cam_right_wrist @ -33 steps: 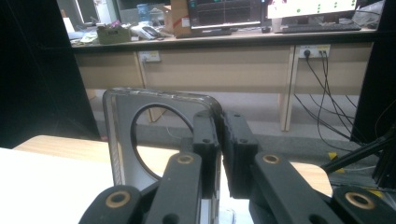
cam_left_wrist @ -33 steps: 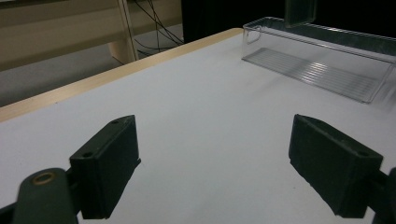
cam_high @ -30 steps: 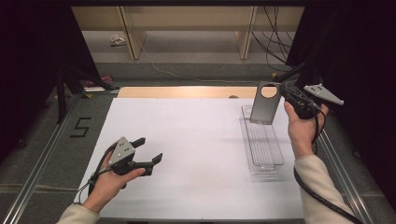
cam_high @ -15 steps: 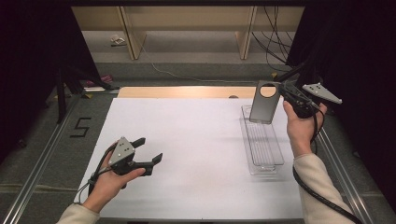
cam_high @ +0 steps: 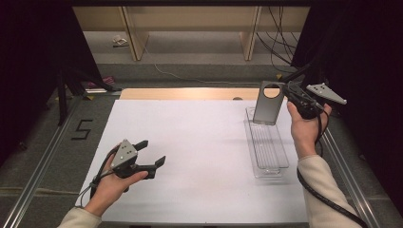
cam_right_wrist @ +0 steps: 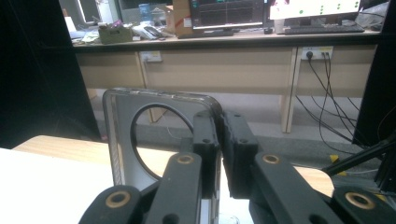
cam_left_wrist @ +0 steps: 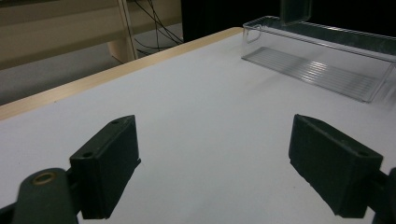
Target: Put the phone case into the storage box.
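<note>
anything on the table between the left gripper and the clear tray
No. In the high view only bare white table surface lies between the left gripper and the clear tray; the left gripper view shows the same.

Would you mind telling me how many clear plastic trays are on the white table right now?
1. The clear plastic tray lies on the table's right side, below the grey phone case held upright by the right gripper. Nothing appears hidden.
</note>
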A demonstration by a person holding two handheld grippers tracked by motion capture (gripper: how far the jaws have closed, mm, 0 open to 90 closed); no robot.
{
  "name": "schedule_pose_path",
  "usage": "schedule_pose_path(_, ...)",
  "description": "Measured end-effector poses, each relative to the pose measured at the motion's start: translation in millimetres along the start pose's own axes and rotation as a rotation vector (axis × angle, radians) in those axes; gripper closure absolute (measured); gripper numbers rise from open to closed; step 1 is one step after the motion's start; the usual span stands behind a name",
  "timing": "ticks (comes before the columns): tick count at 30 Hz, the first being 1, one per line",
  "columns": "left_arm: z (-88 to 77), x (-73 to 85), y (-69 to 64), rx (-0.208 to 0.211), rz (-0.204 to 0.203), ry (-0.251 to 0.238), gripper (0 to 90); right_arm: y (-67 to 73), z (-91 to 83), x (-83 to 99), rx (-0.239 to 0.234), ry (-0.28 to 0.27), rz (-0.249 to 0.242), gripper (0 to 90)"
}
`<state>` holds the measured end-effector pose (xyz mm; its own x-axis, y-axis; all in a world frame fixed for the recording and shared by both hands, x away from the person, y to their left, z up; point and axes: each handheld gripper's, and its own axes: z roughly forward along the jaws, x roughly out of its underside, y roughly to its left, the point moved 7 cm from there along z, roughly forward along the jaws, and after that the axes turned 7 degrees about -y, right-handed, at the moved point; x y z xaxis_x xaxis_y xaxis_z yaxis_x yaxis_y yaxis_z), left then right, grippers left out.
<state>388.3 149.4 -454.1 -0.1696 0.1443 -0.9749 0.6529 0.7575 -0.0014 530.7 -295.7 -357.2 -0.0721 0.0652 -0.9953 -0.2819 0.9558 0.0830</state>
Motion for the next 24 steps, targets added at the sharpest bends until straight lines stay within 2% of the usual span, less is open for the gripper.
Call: schedule_pose_path(24,1.0,1.5,0.4,0.001,-0.005,0.002,15.5,1.7,6.1,-0.1,-0.004,0.002,-0.002,84.7)
